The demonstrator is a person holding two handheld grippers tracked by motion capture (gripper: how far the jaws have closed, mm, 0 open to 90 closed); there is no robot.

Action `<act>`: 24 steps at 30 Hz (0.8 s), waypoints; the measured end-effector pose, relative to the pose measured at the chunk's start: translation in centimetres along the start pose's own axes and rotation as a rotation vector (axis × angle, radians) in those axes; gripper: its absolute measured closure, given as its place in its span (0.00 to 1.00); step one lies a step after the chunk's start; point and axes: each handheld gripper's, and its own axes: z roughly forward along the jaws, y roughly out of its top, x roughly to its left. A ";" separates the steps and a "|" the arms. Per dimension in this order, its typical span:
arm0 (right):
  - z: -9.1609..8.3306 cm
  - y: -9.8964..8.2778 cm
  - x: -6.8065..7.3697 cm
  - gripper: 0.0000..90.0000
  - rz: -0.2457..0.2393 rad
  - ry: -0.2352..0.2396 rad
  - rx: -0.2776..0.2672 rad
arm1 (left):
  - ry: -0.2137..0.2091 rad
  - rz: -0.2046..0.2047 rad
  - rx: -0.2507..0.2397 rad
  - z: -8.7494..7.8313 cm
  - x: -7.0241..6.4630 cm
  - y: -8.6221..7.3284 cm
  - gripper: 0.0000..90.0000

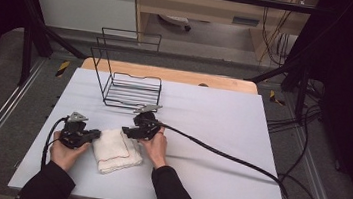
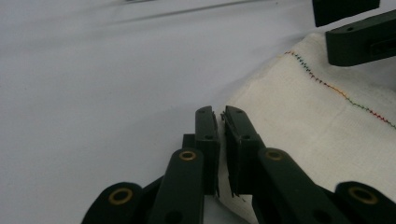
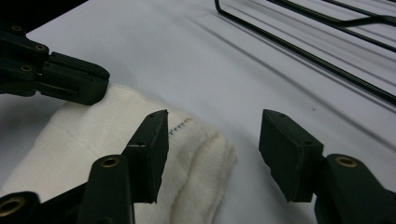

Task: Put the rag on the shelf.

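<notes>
**Folded towel pinned at one edge, freed at the other**

The folded white towel (image 1: pixel 117 150) lies on the near left part of the desk (image 1: pixel 211 133), between the two hands; the wire rack (image 1: pixel 130 87) stands well apart at the far side; the left tongs (image 1: pixel 94 134) sit at the towel's left edge with the jaws all but together, and in the left gripper view (image 2: pixel 218 135) a thin lip of cloth seems caught between them, though how much is hard to tell; the right tongs (image 1: pixel 128 132) hang over the towel's far right corner with the jaws standing about half open, holding nothing; in the right gripper view (image 3: pixel 212 149) the thick rolled fold lies between and just below the jaws, untouched.

My guess is that the fold is being tidied or retaken; to do it well, the left tongs ought to keep the pinned edge flat on the desk, not lift it; the right tongs should come down squarely so both pads straddle every layer of the fold, then close gently; a bite on the top layer alone could peel the stack open.
</notes>
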 end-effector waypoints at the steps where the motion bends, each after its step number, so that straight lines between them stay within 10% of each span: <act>1: 0.3 0.1 0.1 0.48 -0.004 0.001 0.011 | 0.001 0.001 0.000 0.0 0.0 0.0 0.93; 16: 1.1 -0.1 0.5 0.87 0.050 0.067 0.089 | -0.009 -0.006 -0.008 -0.1 0.1 0.0 0.92; 24: 0.0 -0.5 0.6 0.91 0.037 -0.011 0.050 | 0.010 -0.059 -0.058 -1.2 1.1 0.0 0.74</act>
